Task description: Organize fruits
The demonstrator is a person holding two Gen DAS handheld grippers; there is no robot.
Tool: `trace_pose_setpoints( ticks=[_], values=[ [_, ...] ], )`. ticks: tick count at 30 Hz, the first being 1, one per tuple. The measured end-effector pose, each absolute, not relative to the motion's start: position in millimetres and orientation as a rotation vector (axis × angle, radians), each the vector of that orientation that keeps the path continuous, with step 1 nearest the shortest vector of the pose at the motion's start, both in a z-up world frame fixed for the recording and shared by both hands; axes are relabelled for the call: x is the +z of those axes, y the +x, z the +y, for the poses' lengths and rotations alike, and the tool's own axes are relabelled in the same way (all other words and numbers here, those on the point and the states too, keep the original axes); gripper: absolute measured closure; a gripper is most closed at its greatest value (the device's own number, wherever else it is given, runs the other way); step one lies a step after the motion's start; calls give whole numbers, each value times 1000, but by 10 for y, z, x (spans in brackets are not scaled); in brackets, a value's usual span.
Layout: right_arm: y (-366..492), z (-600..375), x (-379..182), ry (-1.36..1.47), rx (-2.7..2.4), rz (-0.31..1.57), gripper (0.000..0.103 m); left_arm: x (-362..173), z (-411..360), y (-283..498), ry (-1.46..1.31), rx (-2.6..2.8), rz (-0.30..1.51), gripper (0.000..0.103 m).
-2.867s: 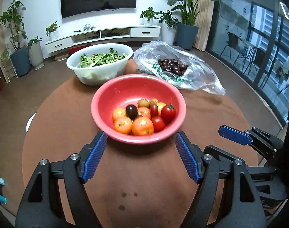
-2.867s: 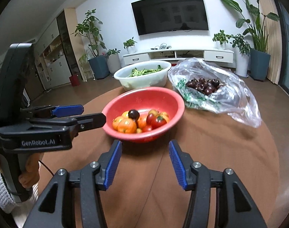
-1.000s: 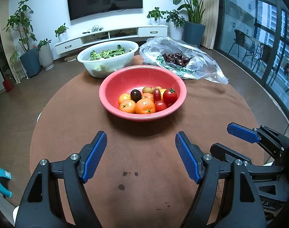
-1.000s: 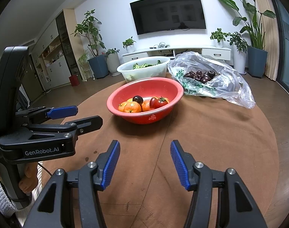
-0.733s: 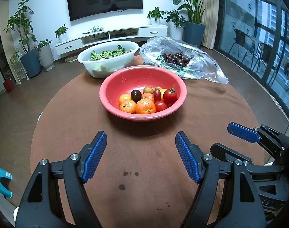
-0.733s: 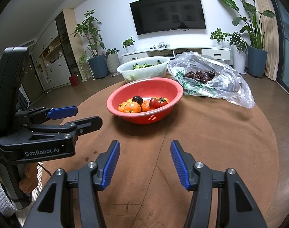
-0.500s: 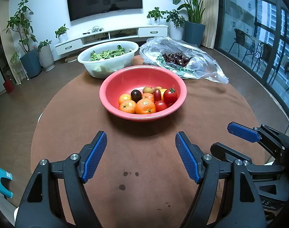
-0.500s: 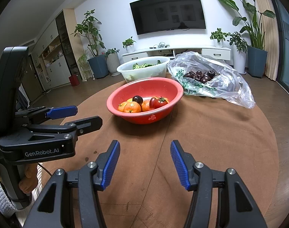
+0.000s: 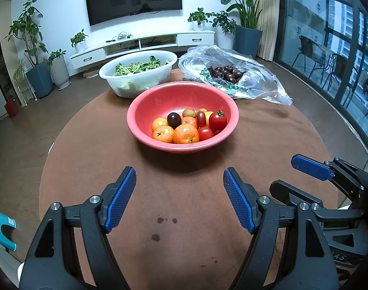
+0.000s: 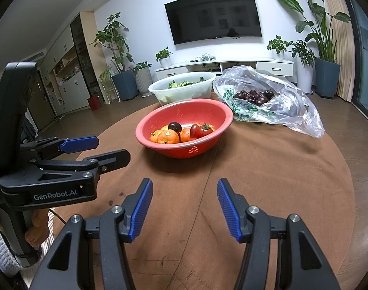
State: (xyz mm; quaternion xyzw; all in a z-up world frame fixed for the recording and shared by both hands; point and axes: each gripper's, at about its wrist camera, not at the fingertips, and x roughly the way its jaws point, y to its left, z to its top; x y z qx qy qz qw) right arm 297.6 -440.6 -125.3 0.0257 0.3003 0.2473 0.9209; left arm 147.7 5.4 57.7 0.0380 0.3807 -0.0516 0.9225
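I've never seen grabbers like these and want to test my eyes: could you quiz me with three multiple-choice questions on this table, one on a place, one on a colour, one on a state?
1. Where do the dark cherries lie?
A. in the plastic bag
B. in the red bowl
C. on bare cloth

2. What colour is the bowl of greens?
A. blue
B. white
C. black

3. How is the left gripper?
A. shut on an orange
B. shut, empty
C. open, empty

Answers: 1 A, clear plastic bag surrounds them. 2 B, pale translucent wall. 3 C, wide gap between its blue pads, nothing held.
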Motion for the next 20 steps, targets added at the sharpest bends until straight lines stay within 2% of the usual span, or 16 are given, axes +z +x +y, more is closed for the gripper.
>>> trace_pose_setpoints(
  ticks=[20],
  values=[
    [3003,-4446,-1264,64,498,616,44,581,237,1430,71,8,725,30]
  ],
)
